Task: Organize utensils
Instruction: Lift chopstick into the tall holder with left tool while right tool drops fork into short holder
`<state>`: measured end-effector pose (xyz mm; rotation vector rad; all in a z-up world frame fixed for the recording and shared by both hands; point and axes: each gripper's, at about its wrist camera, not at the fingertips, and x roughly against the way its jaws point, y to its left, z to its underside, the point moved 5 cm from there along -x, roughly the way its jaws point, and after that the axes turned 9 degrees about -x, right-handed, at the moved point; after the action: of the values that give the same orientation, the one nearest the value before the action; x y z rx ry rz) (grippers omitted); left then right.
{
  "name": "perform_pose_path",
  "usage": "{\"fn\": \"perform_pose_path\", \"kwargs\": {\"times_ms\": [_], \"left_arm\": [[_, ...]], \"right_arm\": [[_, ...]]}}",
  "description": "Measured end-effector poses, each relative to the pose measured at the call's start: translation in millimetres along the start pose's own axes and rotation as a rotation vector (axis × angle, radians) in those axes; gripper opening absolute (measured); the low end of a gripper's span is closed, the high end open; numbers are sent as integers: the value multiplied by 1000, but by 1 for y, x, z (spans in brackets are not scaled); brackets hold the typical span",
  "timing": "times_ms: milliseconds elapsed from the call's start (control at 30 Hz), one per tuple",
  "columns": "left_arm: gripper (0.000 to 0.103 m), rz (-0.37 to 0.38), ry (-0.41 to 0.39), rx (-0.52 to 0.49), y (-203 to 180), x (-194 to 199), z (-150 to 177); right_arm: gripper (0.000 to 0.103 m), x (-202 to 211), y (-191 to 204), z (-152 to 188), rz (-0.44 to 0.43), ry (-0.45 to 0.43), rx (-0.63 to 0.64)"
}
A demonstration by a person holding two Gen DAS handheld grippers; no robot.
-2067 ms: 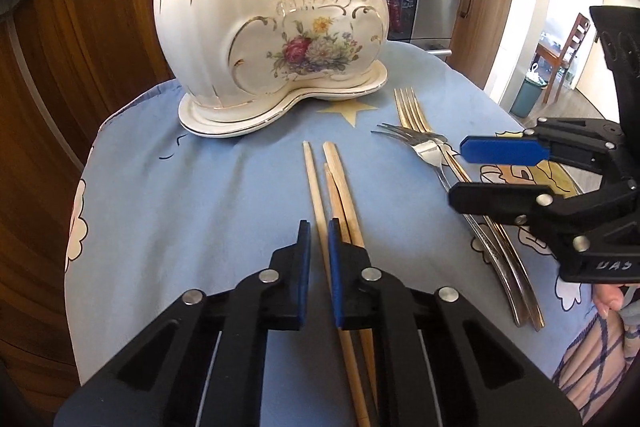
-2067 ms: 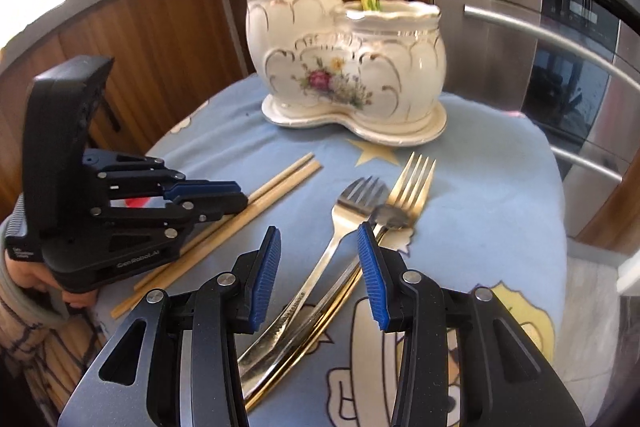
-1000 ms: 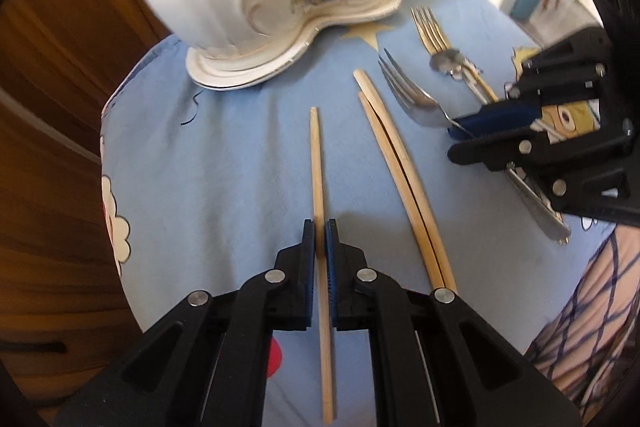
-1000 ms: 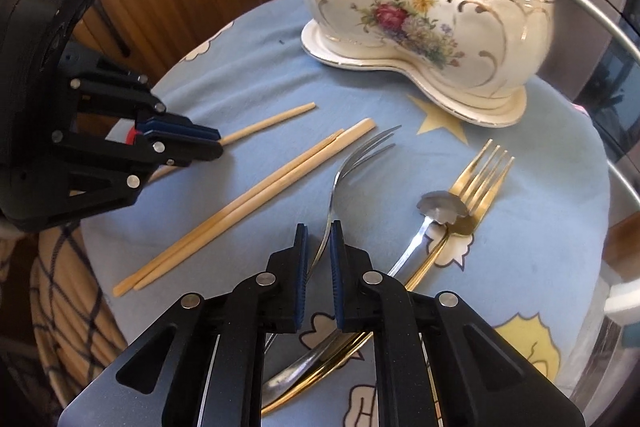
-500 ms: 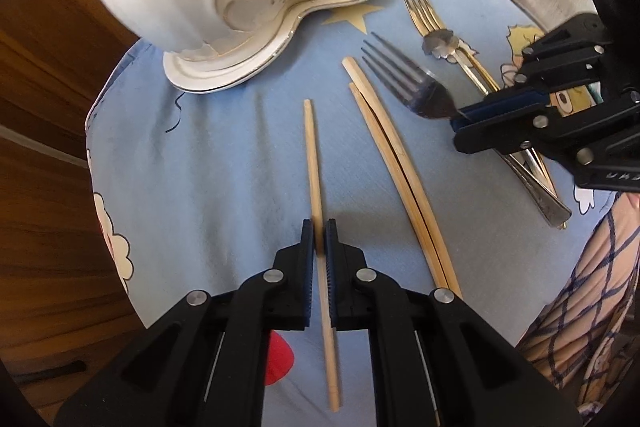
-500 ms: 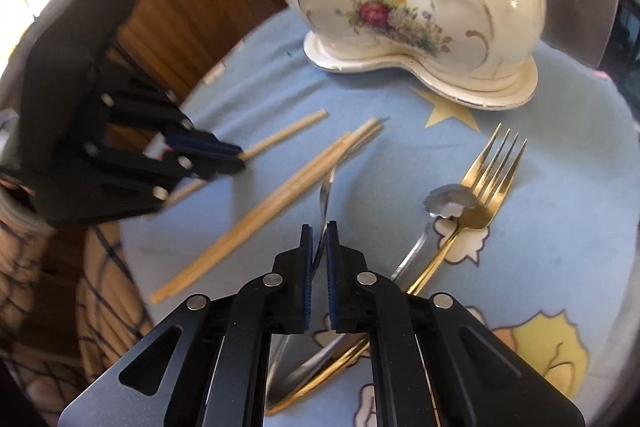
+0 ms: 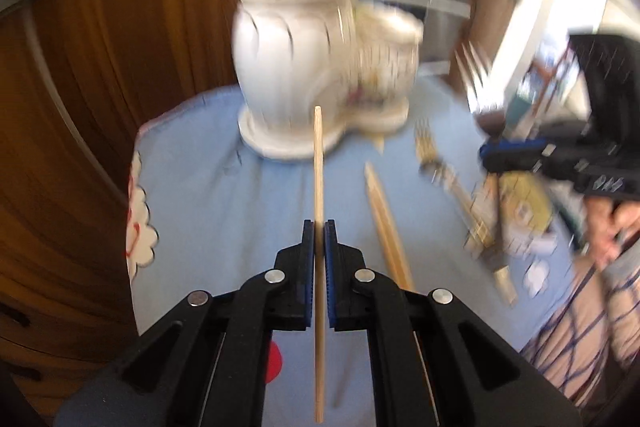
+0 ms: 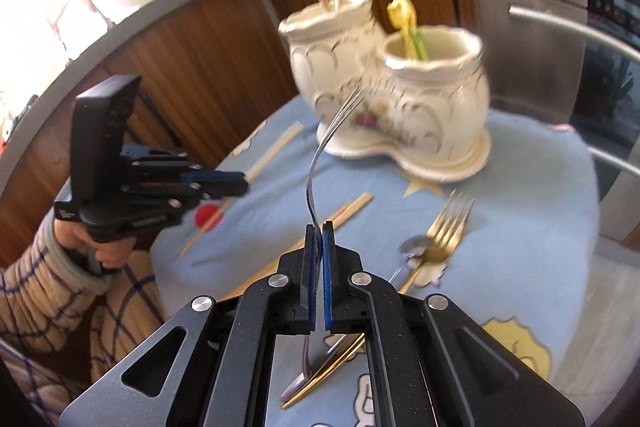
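My left gripper (image 7: 319, 227) pinches one chopstick (image 7: 318, 163) and my right gripper (image 8: 319, 231) pinches a silver fork (image 8: 320, 155), both up off the bench (image 8: 540, 227) near the white holder (image 8: 400, 83).

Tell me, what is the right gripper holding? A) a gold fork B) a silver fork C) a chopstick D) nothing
B: the right gripper is shut on the handle of a silver fork, lifted with its prongs pointing toward the white holder; the gold fork lies on the blue cloth.

Bright daylight, heavy motion blur, fisheye-bent edges, dark corners
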<state>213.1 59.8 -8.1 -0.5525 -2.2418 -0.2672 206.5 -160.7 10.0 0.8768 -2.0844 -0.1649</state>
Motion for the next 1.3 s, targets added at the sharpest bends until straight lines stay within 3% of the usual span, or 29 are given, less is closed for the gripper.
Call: {"fn": "perform_pose_path", "kwargs": {"times_ms": [200,433,667,833,1033,1300], "left_arm": [[5,-7,-257,117,17,36,-29],[5,-15,-477,164,18,67,-67],[5,-23,-608,161,22,76,-112],[5,-37,-653,143,21,73,-137],[5,-71,-735,128,26,77,-164],[5,-149,-829,174,39,65,-176]], "right_arm": [[4,18,-6,-19,23,-102,8],[4,36,-6,-48,34,-195,37],[4,62,-2,-94,44,-313,71],[4,67,-5,-117,52,-378,73],[4,70,-8,-130,67,-418,72],[4,69,-14,-143,125,-478,53]]}}
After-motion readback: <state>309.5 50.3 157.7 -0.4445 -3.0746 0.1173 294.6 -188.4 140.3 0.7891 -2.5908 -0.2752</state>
